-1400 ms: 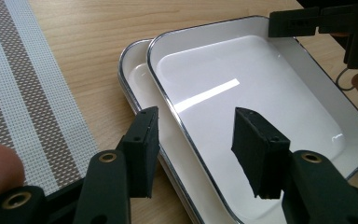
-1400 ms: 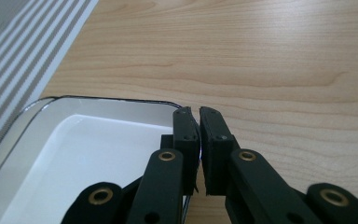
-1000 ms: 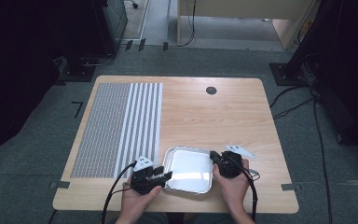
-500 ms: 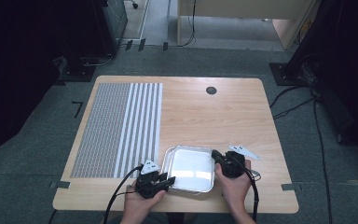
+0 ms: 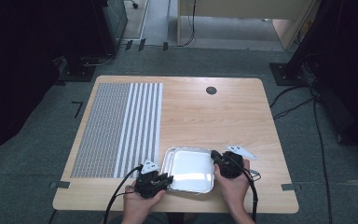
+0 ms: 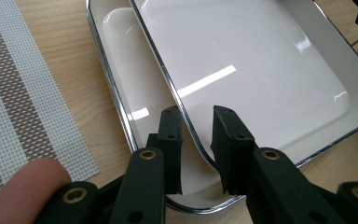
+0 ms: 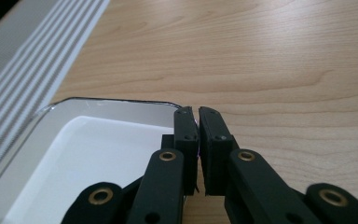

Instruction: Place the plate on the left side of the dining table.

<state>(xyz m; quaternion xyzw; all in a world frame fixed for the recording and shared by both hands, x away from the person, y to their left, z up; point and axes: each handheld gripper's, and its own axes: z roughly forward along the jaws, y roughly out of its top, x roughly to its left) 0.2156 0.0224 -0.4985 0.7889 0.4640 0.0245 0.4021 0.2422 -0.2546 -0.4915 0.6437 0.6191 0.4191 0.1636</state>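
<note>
Low in the high view, right of centre, two white trays with chrome rims sit nested on the table point(image 5: 242, 116). The upper tray point(image 5: 192, 168) lies skewed inside the lower tray point(image 5: 166, 158), whose rim peeks out along the left side.

At the stack's lower left corner sits the left gripper point(image 5: 164, 179), held by the left hand point(image 5: 140, 198). From the left gripper view, the left gripper point(image 6: 196, 140) straddles the upper tray's point(image 6: 261, 65) rim near the bottom of the frame: one jaw stands over the lower tray's point(image 6: 121, 79) floor, the other inside the upper tray. The jaws have just been closing, with that rim between them. A gap shows on either side of the rim, so the pads do not yet press on it. A fingertip point(image 6: 23, 184) shows at the lower left of that frame.

On the stack's right edge sits the right gripper point(image 5: 216, 161), held by the right hand point(image 5: 235, 184). From the right gripper view, the right gripper point(image 7: 198, 135) is clenched at the tray's right rim, its jaws almost meeting in the lower middle of the frame. Which tray's rim it pinches I cannot tell.

A striped mat point(image 5: 119, 126) covers the left part of the table, just left of the trays. Near the far edge is a dark round cable hole point(image 5: 211, 90).
</note>
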